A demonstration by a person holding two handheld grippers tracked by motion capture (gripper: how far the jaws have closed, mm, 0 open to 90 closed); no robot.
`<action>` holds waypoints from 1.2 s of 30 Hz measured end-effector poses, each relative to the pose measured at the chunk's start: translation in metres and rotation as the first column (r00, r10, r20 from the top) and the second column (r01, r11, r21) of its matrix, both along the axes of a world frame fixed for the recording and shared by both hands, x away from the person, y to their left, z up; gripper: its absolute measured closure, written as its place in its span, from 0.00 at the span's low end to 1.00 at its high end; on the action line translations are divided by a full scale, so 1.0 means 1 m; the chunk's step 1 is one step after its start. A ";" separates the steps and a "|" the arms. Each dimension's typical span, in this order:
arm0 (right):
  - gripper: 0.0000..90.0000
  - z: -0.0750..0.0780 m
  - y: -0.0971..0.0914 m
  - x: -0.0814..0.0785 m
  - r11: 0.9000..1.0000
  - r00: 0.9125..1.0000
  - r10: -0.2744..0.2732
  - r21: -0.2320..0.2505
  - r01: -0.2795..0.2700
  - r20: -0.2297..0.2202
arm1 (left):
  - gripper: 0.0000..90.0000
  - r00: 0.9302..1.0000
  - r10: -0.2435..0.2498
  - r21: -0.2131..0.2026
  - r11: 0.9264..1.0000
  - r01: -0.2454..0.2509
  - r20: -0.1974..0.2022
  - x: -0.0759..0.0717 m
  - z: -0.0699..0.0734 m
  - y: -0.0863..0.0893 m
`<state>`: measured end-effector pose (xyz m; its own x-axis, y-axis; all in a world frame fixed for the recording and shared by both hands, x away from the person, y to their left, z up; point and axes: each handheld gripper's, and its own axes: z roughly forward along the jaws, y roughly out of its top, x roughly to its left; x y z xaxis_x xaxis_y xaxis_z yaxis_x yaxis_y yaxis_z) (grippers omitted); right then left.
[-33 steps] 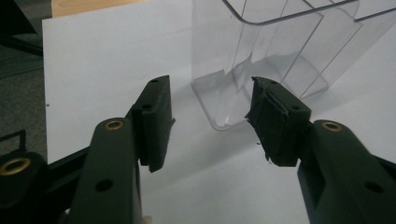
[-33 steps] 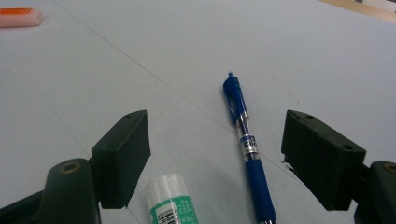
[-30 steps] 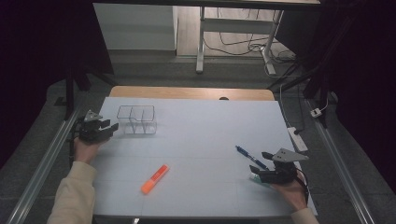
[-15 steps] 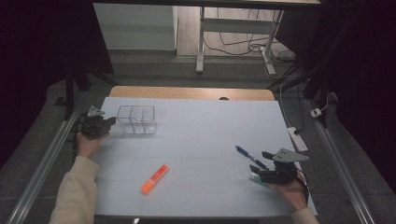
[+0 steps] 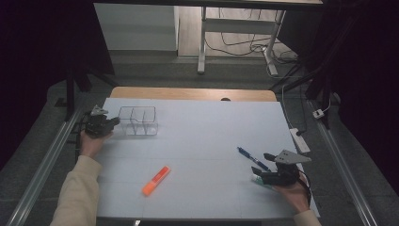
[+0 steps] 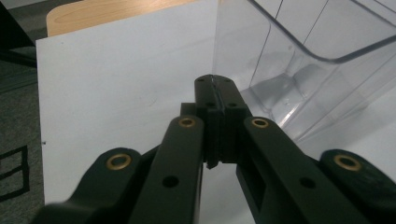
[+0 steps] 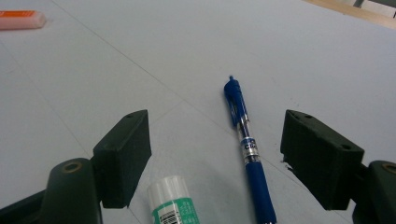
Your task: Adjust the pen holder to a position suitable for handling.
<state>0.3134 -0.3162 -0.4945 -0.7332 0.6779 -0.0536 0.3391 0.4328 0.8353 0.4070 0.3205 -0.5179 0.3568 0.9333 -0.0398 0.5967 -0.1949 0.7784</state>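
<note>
While the left claw [image 5: 113,123] rests at the left end of the clear plastic organiser [image 5: 138,120], its jaws are pressed fully together with nothing between them; they have just been closing, and the left gripper view places the black tips just beside the container's near wall, whether touching it cannot be told. The organiser stands upright on the far left part of the white bench [image 5: 202,136], open at the top, with thin transparent walls, rounded corners and an inner divider that splits it into compartments, all of them empty. If the step in hand is judged to be steadying or nudging this container, it is best done by pressing low on the wall, since a push near the rim could tip so light a box, and by moving slowly so that it slides rather than skips. The right claw [image 5: 260,177] hovers low near the right edge with its jaws spread wide, gripping nothing. A blue pen [image 7: 246,142] lies between those jaws and a green-and-white glue stick [image 7: 171,204] just beside the left one. An orange highlighter [image 5: 156,180] lies well apart, near the front centre.
</note>
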 end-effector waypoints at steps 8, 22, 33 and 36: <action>0.27 0.000 0.000 0.001 1.000 1.000 0.000 0.001 0.000 -0.002 | 0.99 1.000 -0.008 -0.017 1.000 0.008 -0.002 0.005 -0.002 0.000; 0.27 -0.001 0.000 0.000 1.000 1.000 0.002 -0.001 -0.002 -0.004 | 0.99 1.000 -0.015 -0.030 0.999 0.015 -0.006 0.007 -0.002 -0.003; 0.27 -0.001 0.001 0.001 1.000 1.000 0.001 -0.006 -0.001 -0.005 | 0.99 0.999 -0.046 -0.013 0.999 0.046 -0.016 0.010 -0.002 -0.018; 0.27 -0.001 0.001 0.001 1.000 1.000 0.002 -0.003 -0.002 -0.002 | 0.99 0.998 -0.054 -0.018 0.998 0.054 -0.023 0.012 -0.002 -0.023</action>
<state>0.3141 -0.3149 -0.4957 -0.7346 0.6763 -0.0546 0.3398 0.4364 0.8331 0.4185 0.2979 -0.5194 0.4053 0.9119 -0.0651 0.6042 -0.2138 0.7676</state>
